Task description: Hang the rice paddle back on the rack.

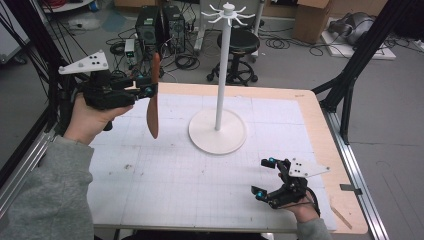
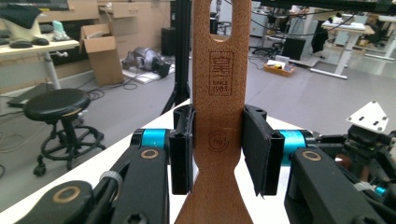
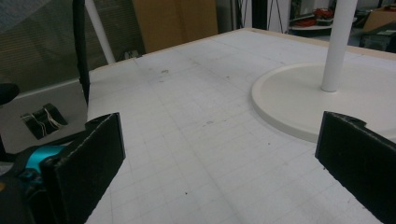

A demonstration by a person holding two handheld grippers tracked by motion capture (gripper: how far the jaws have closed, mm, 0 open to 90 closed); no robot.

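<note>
A flat brown wooden paddle (image 1: 153,107) with a slot near its top hangs upright above the table's far left. My left gripper (image 1: 148,87) is shut on its narrow neck. The left gripper view has both pads (image 2: 181,149) pressed against the wood (image 2: 219,93), beside a stamped mark. A white stand (image 1: 221,75), with a round base (image 1: 217,132) and a ring of hooks (image 1: 229,12) on top, rises at the table's middle, right of the paddle. Near the front right edge my right gripper (image 1: 264,176) rests low and open, with only bare mat between its jaws (image 3: 219,163). The stand's base (image 3: 289,98) lies ahead of it.
The white gridded mat (image 1: 175,180) covers a wooden table. Beyond the far edge stand a black stool (image 1: 240,42), computer towers (image 1: 159,25) and loose cables. Black frame posts (image 1: 350,65) flank the table. A cardboard box (image 2: 100,53) sits on the floor farther off.
</note>
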